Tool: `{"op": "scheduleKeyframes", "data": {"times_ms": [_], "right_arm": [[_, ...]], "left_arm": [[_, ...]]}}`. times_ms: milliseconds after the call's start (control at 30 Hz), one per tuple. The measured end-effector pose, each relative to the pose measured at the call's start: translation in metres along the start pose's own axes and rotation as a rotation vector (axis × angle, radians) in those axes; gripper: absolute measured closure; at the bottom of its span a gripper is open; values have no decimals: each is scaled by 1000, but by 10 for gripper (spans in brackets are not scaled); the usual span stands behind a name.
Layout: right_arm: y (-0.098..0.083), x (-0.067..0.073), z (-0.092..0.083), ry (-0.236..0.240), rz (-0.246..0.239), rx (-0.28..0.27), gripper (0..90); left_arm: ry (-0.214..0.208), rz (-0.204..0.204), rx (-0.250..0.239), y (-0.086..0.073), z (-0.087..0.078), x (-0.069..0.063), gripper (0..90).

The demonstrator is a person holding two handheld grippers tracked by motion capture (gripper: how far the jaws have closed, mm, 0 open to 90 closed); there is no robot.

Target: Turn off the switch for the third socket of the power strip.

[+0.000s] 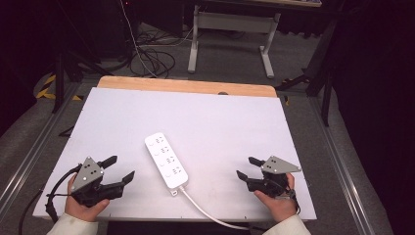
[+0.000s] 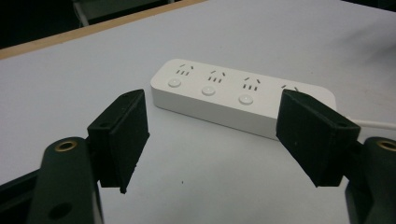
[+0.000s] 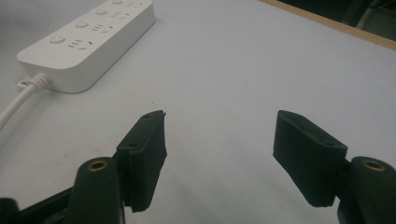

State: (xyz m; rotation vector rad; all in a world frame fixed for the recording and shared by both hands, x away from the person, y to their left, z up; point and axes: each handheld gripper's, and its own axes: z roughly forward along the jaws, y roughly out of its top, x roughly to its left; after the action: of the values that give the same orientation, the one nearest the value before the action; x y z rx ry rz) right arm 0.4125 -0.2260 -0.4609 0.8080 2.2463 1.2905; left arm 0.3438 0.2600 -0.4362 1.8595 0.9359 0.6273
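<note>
Two grippers rest low over the white table (image 1: pixel 205 112), jaws spread wide and empty. Between the left gripper (image 1: pixel 120 169) and the right gripper (image 1: pixel 247 167) lies the white power strip (image 1: pixel 166 159), apart from both; its cord (image 1: pixel 205 210) trails toward the near edge.
</note>
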Motion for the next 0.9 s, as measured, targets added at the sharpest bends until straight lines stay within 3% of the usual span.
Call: {"op": "scheduleKeyframes", "data": {"times_ms": [267,467,900], "right_arm": [[-1,-1,1,-1,6,3,348],[-1,0,3,4,7,10,348],[-1,0,4,6,5,15,347]], "left_arm": [[0,6,12,12,5,3,306],[-52,-12,7,23,13,6,336],[-68,-4,25,43,35,5,389]]}}
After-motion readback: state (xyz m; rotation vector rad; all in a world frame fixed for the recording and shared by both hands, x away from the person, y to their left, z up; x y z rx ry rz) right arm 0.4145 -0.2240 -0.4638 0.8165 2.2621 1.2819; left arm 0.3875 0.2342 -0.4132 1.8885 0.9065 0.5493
